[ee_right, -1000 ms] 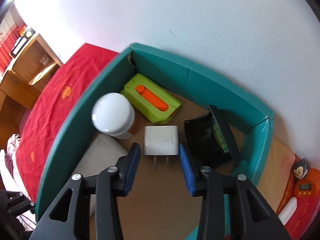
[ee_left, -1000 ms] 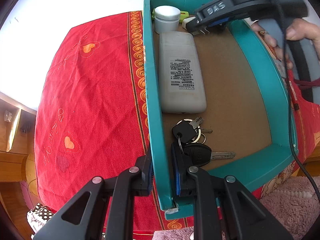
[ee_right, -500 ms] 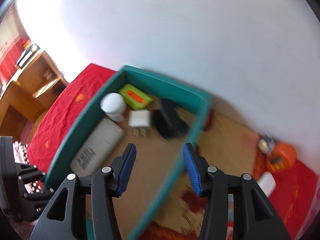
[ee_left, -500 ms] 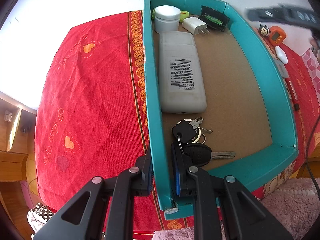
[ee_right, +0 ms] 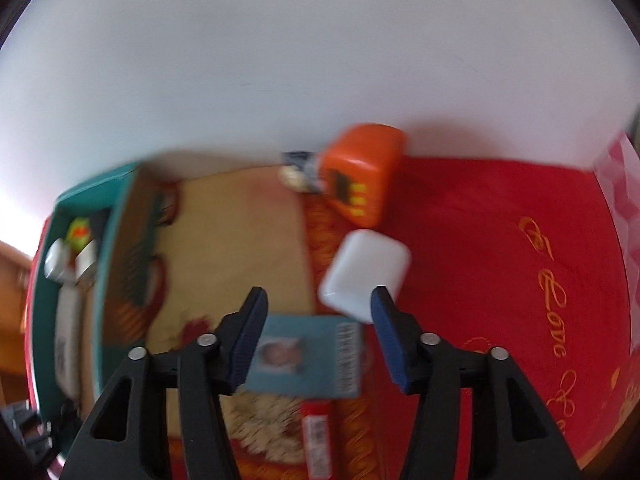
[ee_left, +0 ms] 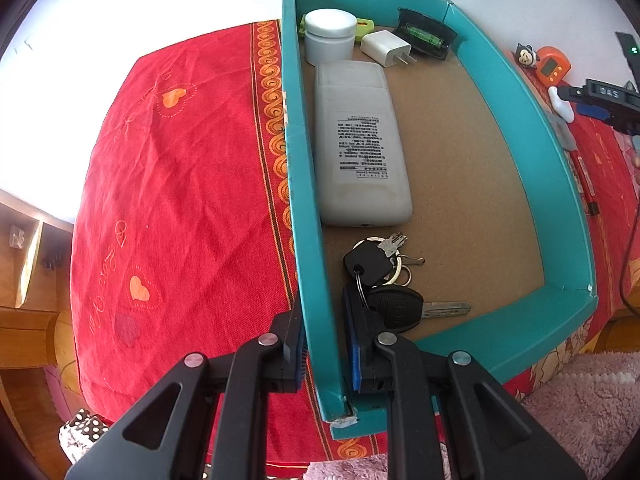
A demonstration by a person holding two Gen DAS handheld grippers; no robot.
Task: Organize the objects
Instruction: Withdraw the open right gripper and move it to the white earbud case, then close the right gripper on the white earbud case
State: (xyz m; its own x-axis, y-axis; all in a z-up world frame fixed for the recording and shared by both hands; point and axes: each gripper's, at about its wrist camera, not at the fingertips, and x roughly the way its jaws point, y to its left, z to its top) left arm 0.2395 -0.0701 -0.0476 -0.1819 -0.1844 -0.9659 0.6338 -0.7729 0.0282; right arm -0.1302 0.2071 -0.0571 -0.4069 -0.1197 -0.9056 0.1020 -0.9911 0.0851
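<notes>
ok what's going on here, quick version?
A person with two handheld grippers is sorting small items into a teal tray. The left gripper is clamped on the tray's side wall, steadying it. The right gripper, empty with its jaws just opening wider, is over the red cloth outside the tray, above a white case and a blue card. A power bank, keys and charger are already inside.
</notes>
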